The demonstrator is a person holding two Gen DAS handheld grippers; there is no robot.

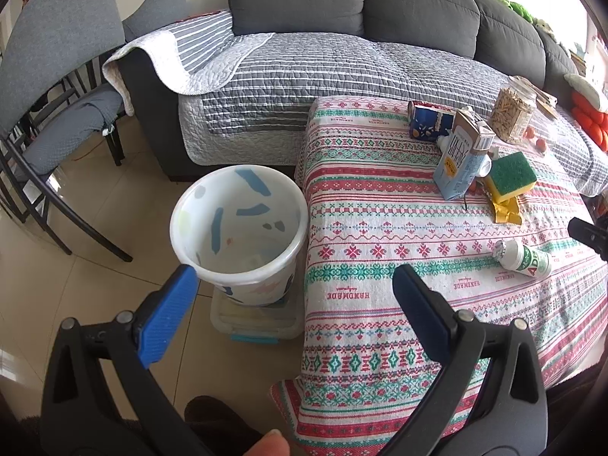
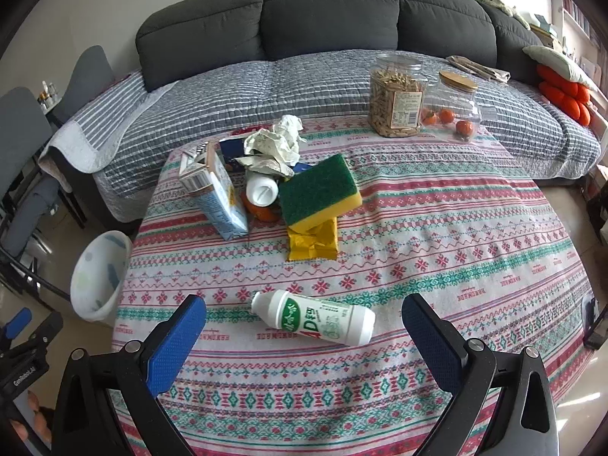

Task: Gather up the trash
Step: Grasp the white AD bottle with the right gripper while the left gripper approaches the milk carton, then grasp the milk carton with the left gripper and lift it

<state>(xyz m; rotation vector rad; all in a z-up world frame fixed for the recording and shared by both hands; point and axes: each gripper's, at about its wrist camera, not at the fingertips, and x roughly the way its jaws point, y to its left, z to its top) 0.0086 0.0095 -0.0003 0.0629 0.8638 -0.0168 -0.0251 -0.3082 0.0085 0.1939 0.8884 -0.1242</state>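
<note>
— What do we see behind the table?
— A dark grey sofa (image 2: 326,15) under a striped quilt (image 2: 266,87), and grey chairs (image 1: 53,76) on our left.
— And on the patterned tablecloth (image 2: 437,228)?
— A jar of tomatoes (image 2: 454,108) touching a snack jar (image 2: 395,98).

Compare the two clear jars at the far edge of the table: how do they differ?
The taller jar is packed nearly full with tan sticks and has a paper label; the shorter jar holds only a few small orange-red fruits at its bottom and shows no label. The shorter jar has a wooden lid; the taller jar's top looks clear. Both stand upright, side by side.
</note>
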